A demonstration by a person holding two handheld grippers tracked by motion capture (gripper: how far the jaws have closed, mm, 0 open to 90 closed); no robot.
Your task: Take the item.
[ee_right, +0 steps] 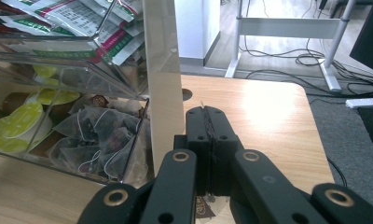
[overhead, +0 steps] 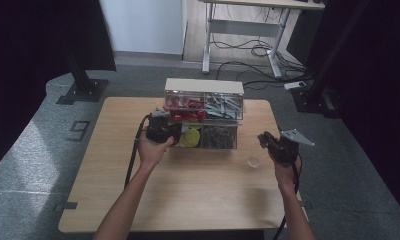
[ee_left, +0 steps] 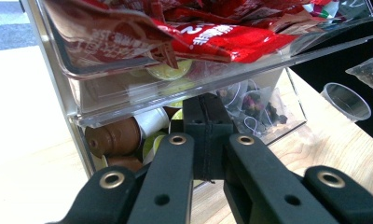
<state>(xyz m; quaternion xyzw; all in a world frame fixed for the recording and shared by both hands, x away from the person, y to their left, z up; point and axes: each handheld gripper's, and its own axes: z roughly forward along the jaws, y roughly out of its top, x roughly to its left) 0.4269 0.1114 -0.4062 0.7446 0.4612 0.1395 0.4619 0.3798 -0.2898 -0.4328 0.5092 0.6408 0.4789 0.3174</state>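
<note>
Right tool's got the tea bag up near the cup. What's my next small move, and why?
Probably ease the right tool sideways until the tea bag hangs over the clear cup, then open. From the left gripper view the bag seems to hang above and to one side of the cup's mouth, and the cup looks empty.

A clear plastic organizer (overhead: 204,114) stands upright near the far edge of the surface, two tiers high. Its upper left tray (ee_left: 128,79) (pulled forward, it seems) holds red sachets (ee_left: 222,37); below lie brown and yellow-lidded coffee pods (ee_left: 117,137), beside them mesh tea bags (ee_right: 100,135).
</note>
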